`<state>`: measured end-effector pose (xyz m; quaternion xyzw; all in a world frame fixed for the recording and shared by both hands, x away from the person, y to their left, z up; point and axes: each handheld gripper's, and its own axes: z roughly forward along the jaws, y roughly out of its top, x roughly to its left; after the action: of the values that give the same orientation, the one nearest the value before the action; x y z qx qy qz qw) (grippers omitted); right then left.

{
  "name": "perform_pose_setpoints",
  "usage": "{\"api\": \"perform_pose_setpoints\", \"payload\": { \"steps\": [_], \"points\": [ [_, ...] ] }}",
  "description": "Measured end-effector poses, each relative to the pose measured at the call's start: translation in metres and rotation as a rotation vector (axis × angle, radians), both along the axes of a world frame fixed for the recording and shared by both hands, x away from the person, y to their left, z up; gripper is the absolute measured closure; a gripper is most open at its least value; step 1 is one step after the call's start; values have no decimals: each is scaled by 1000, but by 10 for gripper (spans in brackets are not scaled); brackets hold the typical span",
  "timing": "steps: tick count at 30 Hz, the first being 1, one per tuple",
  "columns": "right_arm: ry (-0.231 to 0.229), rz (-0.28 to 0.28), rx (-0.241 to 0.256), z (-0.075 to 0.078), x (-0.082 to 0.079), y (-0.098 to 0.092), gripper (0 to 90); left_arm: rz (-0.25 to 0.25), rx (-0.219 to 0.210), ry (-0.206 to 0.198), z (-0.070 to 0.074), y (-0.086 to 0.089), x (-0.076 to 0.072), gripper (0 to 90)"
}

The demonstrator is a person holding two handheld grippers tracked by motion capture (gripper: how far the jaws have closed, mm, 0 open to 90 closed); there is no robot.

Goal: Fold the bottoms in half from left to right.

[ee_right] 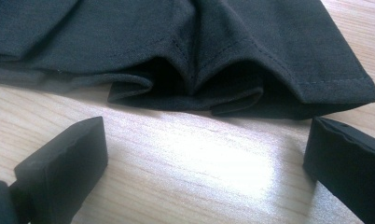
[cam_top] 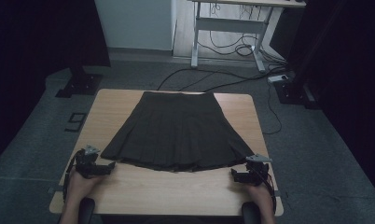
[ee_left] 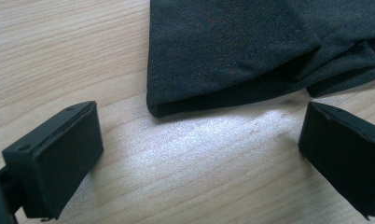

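A dark pleated skirt point(cam_top: 176, 130) lies flat across the middle of a wooden table point(cam_top: 176, 191), waistband at the far edge, hem toward the person; no label or writing can be read on it. The left gripper point(cam_top: 106, 166) and right gripper point(cam_top: 235, 173) rest on the tabletop just short of the hem's two corners, jaws spread wide and holding nothing.

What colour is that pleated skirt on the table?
The skirt is plain black or very dark charcoal, with matching stitching; the right gripper view shows it best.

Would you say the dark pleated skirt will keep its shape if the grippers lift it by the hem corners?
Probably not: the skirt looks like thin cloth, so it should hang limp. Its hem pleats already lie loosely folded and may fan open. It is likely light.
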<state>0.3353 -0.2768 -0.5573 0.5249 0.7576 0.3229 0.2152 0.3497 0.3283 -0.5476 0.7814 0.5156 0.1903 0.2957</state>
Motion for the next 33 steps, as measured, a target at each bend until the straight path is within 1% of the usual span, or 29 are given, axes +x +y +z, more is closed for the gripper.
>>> {"api": "perform_pose_setpoints", "payload": {
  "steps": [15,18,20,22,23,24,25,26,29,30,31,32,33],
  "points": [
    [1,9,1,0,-1,-1,0,2,0,0,0,0,0,0],
    [18,14,2,3,-4,-4,49,12,9,20,3,-2,1,6],
    [26,11,13,5,-6,-6,73,13,9,24,3,-2,1,31],
    [27,8,2,9,-8,-8,83,13,12,31,6,0,1,69],
    [27,8,2,9,-8,-8,83,20,15,27,8,1,1,69],
    [34,5,-6,12,-9,-10,89,21,16,18,10,2,1,80],
    [17,-5,4,20,-13,-12,96,20,1,-2,18,5,1,102],
    [17,-5,4,20,-13,-12,96,20,1,-2,18,5,1,121],
    [2,-12,18,33,-17,-13,115,9,-34,-42,30,6,4,146],
    [-2,-6,32,40,-18,-12,137,-5,-23,-56,37,4,10,176],
    [-2,-6,32,40,-18,-12,137,-5,-23,-56,37,4,10,188],
    [-2,1,47,45,-17,-8,142,-17,-10,-63,40,1,13,203],
    [-2,1,47,45,-17,-8,142,-30,-1,-69,42,-1,17,203]
  ]
}}
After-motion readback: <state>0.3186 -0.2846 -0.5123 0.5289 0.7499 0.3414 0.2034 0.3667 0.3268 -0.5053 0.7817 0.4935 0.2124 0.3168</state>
